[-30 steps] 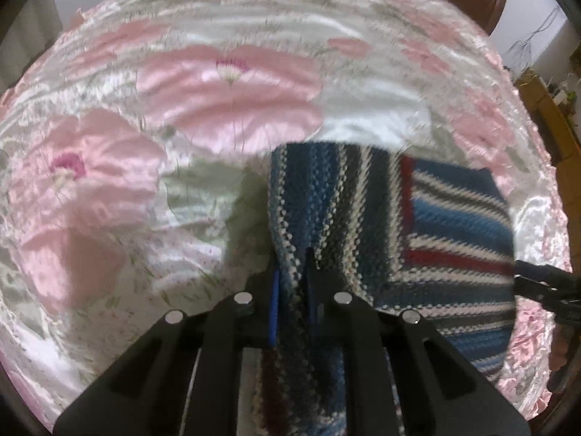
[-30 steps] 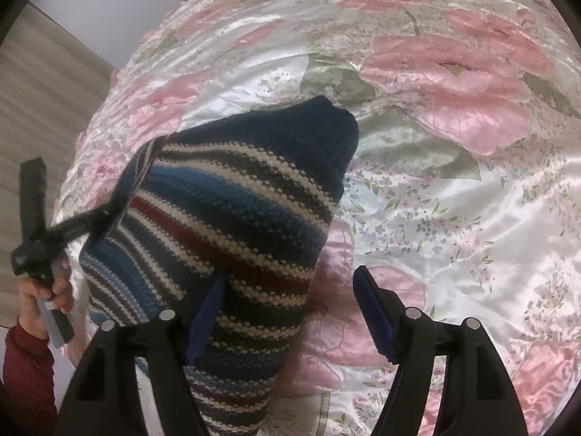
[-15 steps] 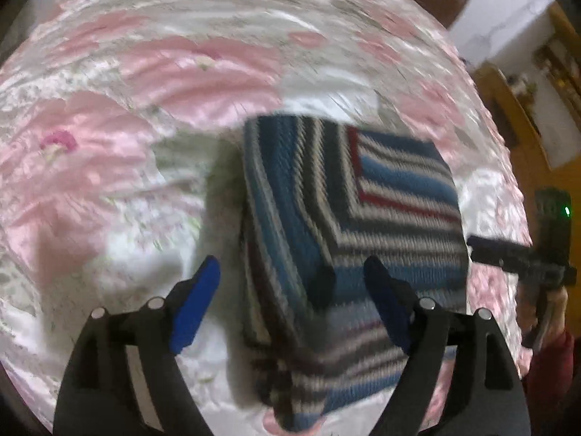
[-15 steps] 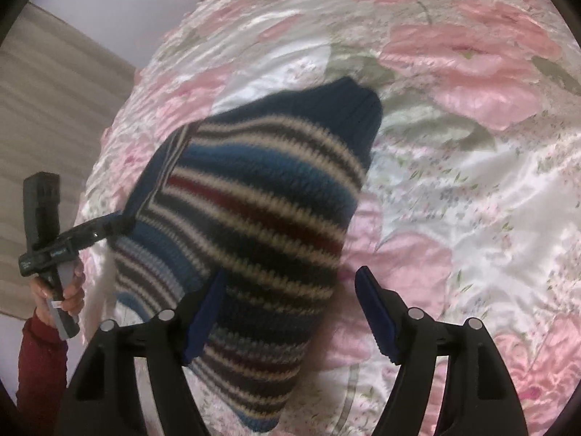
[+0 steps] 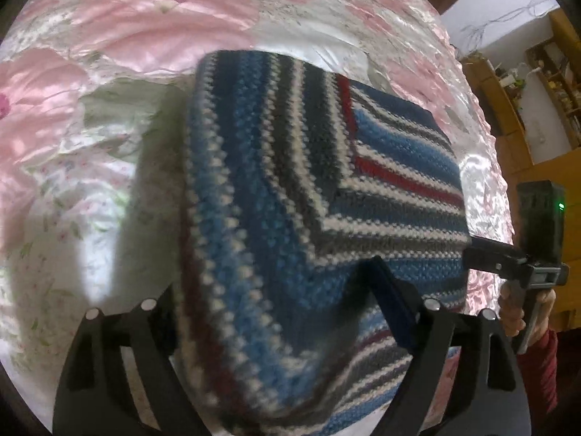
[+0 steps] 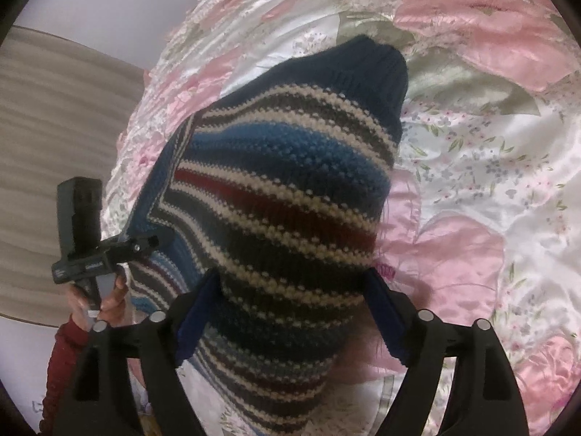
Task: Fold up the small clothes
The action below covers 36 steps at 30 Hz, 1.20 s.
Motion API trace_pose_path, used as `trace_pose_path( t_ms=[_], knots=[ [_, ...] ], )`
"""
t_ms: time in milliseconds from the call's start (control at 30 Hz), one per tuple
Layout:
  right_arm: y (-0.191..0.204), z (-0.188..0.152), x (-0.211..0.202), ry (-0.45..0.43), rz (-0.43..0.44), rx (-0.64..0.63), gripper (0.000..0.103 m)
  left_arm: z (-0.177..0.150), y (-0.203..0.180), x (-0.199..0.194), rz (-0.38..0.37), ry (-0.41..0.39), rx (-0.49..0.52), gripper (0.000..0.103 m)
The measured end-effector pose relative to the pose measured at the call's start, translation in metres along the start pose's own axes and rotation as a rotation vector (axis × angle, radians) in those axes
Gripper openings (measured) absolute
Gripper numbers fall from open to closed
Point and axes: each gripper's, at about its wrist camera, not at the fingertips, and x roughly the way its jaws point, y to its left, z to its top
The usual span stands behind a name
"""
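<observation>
Released since a second ago, left gripper jaws now spread wide over the folded striped knit garment, right gripper jaws likewise open astride it, garment lying squared on the floral bedspread; fold judged largely complete.

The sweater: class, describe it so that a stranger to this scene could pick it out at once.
Start at the bed's shiny floral quilt. On it, in front of both open grippers, lies the folded knit sweater. It is the only striped thing there: blue, white, grey and red bands, with a plain navy ribbed end.
</observation>
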Motion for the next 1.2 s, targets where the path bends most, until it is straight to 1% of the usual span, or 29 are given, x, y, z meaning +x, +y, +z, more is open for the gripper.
trace_pose_path(
  t_ms=[67,133,167,200,267,300,333,433,467,500,533,567,600,633,700,767,867,933,1067,1100,1200],
  knots=[
    [-0.001,0.001,0.004,0.000,-0.001,0.002,0.083,0.000,-0.005,0.001,0.021,0.006,0.022,0.071],
    [-0.001,0.001,0.006,-0.001,0.001,0.005,0.083,-0.001,-0.005,0.002,0.035,0.006,0.028,0.060],
    [-0.001,0.001,0.007,-0.001,-0.001,0.005,0.084,0.000,-0.004,0.002,0.030,0.004,0.017,0.058],
    [-0.002,0.001,0.010,0.006,-0.003,0.005,0.088,0.000,-0.003,0.002,0.024,0.001,0.005,0.056],
    [-0.007,0.001,0.018,0.030,0.016,0.036,0.092,-0.002,0.000,0.001,0.023,-0.003,0.000,0.056],
    [-0.013,0.001,0.024,0.040,0.043,0.081,0.091,-0.002,0.000,0.001,0.025,-0.004,0.000,0.057],
    [-0.015,0.000,0.026,0.042,0.059,0.100,0.090,-0.002,0.001,0.002,0.020,0.000,-0.004,0.062],
    [-0.015,-0.003,0.025,0.018,0.058,0.096,0.082,0.000,0.004,0.008,0.005,0.007,-0.028,0.069],
    [-0.013,-0.004,0.023,0.013,0.052,0.088,0.076,0.001,0.004,0.009,0.007,0.008,-0.034,0.069],
    [-0.012,-0.005,0.022,0.010,0.049,0.082,0.070,0.002,0.002,0.010,0.015,0.007,-0.035,0.067],
    [-0.010,-0.005,0.020,0.008,0.046,0.077,0.066,0.002,0.000,0.010,0.021,0.006,-0.031,0.059],
    [-0.009,-0.006,0.017,0.006,0.043,0.070,0.061,0.002,-0.002,0.009,0.019,0.003,-0.025,0.054],
    [-0.005,-0.007,0.014,0.002,0.037,0.054,0.057,0.001,-0.002,0.006,0.007,-0.003,-0.030,0.043],
    [-0.003,-0.007,0.011,-0.004,0.034,0.040,0.055,0.000,-0.003,0.003,-0.009,-0.011,-0.040,0.037],
    [0.008,-0.010,0.003,-0.023,0.031,0.006,0.049,-0.003,-0.009,-0.004,-0.023,-0.032,-0.042,0.034],
    [0.014,-0.014,-0.007,-0.035,0.029,-0.019,0.047,-0.007,-0.023,-0.009,-0.030,-0.046,-0.020,0.032],
    [0.019,-0.025,-0.029,-0.054,0.024,-0.049,0.045,-0.015,-0.056,-0.018,-0.085,-0.066,0.005,0.032],
    [0.016,-0.036,-0.050,-0.070,0.018,-0.060,0.044,-0.024,-0.085,-0.022,-0.102,-0.072,0.040,0.032],
    [-0.004,-0.070,-0.105,-0.108,-0.004,-0.067,0.043,-0.047,-0.136,-0.020,-0.172,-0.064,0.062,0.031],
    [-0.012,-0.081,-0.122,-0.120,-0.010,-0.062,0.043,-0.055,-0.151,-0.019,-0.202,-0.068,0.065,0.031],
    [-0.041,-0.108,-0.167,-0.156,-0.022,-0.036,0.043,-0.076,-0.186,-0.015,-0.256,-0.096,0.079,0.031]
  ],
)
